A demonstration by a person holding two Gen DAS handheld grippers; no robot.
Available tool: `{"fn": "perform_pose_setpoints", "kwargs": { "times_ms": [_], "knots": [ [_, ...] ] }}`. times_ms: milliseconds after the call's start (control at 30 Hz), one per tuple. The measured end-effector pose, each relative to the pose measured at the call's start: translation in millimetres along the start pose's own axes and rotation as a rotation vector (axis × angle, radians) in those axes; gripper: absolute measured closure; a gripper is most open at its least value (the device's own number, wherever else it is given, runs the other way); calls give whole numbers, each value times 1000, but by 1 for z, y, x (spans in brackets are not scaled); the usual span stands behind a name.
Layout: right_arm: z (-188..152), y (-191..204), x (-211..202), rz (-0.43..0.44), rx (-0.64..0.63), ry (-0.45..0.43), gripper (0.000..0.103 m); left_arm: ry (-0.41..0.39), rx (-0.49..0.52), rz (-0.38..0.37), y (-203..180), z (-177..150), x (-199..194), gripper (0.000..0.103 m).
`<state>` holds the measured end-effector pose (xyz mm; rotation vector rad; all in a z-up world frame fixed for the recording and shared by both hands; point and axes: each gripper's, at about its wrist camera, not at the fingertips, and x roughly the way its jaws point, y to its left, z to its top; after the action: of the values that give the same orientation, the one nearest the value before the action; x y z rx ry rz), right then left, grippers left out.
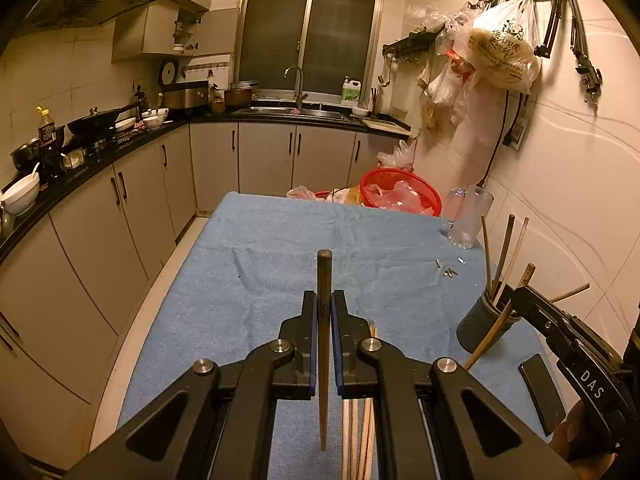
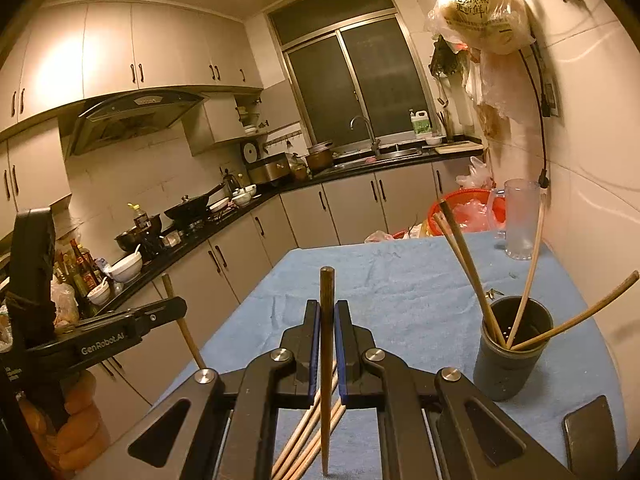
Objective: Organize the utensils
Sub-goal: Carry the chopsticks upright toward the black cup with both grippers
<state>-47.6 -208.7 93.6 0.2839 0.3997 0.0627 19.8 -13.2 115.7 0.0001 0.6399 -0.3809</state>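
Chopsticks occupy both tools. Left gripper (image 1: pixel 324 304) clamps one dark chopstick (image 1: pixel 324 320) upright above the blue cloth (image 1: pixel 260 248); right gripper (image 2: pixel 327 314) clamps another dark chopstick (image 2: pixel 327 340) likewise. Loose chopsticks (image 2: pixel 308 436) lie on the cloth beneath. Several stand in the dark holder (image 2: pixel 508 364), near a black phone (image 2: pixel 592 436) and glass mug (image 2: pixel 520 220).

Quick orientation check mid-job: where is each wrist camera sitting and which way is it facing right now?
Left wrist: on the left gripper, facing along the blue table cloth toward the window; shut on a dark chopstick; right gripper at its right edge.
Right wrist: on the right gripper, facing the same way, shut on a dark chopstick; left gripper at its left.
Shared: dark holder, glass mug.
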Motion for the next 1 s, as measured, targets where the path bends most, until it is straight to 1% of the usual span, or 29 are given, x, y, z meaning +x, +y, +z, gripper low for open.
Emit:
{"fn": "perform_pose_setpoints", "kwargs": {
  "times_ms": [667,1000],
  "knots": [
    [1,4,-3,9,-12,-2,96,-5,4,14,0,-1,-3,96],
    [3,6,-10,18,-12,-11,96,-20,29,25,-4,1,-12,96]
  ]
}}
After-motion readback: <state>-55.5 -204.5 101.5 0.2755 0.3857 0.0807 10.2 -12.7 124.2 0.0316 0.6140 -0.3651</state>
